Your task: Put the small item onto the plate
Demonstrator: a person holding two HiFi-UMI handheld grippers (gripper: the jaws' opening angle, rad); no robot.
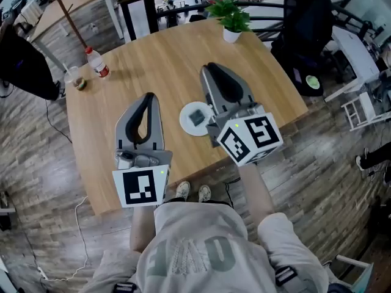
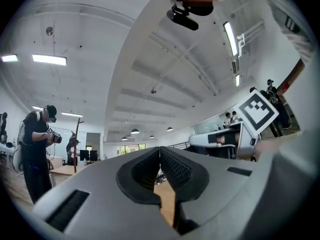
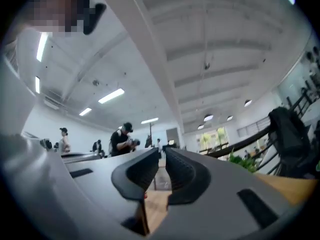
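Head view showed both grippers held up above the table point(image 1: 110, 163), pointing away from the person, marker cubes toward the camera and the forearms reaching out from the body below. The left gripper point(image 1: 149, 95) sat nearer the person, and the right gripper point(image 1: 211, 67) reached farther out over the table and was rolled a little to its right.

In the left gripper view, the left gripper point(image 2: 160, 151) aimed about level across the room, at the ceiling and the far wall. Its jaws met at the tips with nothing between them.

In the right gripper view, the right gripper point(image 3: 159, 154) was aimed much the same. Its jaws stood nearly together, with a narrow slit between them and nothing in it.

The plate point(image 1: 185, 124) lay on the table between the two grippers, just left of the right gripper's body, which hid its right edge. The item point(image 1: 197, 117), small and dark, lay on the plate, clear of both tools.
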